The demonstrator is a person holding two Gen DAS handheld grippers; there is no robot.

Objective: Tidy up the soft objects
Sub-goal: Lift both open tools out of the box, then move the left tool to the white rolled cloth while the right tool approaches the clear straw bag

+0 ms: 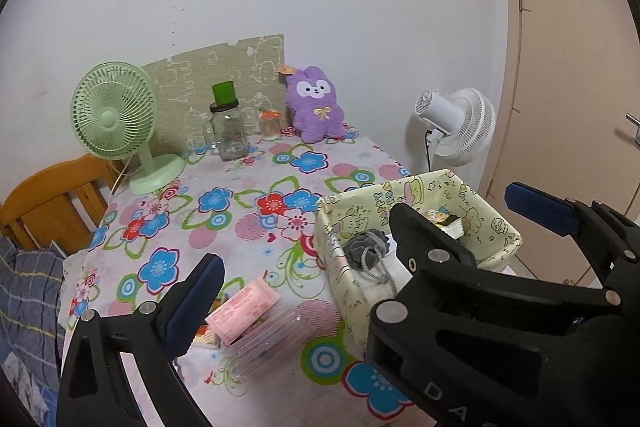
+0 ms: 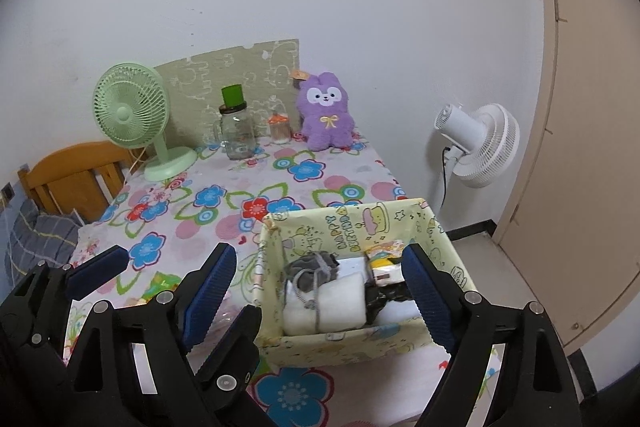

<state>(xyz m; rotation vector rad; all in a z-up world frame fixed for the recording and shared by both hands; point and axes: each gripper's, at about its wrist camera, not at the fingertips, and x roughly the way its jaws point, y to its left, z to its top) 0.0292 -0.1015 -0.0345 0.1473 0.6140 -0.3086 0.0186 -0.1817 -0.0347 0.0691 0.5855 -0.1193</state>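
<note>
Can't really make out what's under the pink packet (image 1: 241, 309) on the surface, the left claw (image 1: 304, 275) covers part of that pile. In the left view, the box (image 2: 344, 341) has its near wall hidden behind the right claw (image 2: 320, 295). The wooden headboard (image 1: 52, 205) and plaid bedding (image 1: 24, 299) run off the left edge, and the jar (image 1: 228, 135) label is too small to read.
</note>
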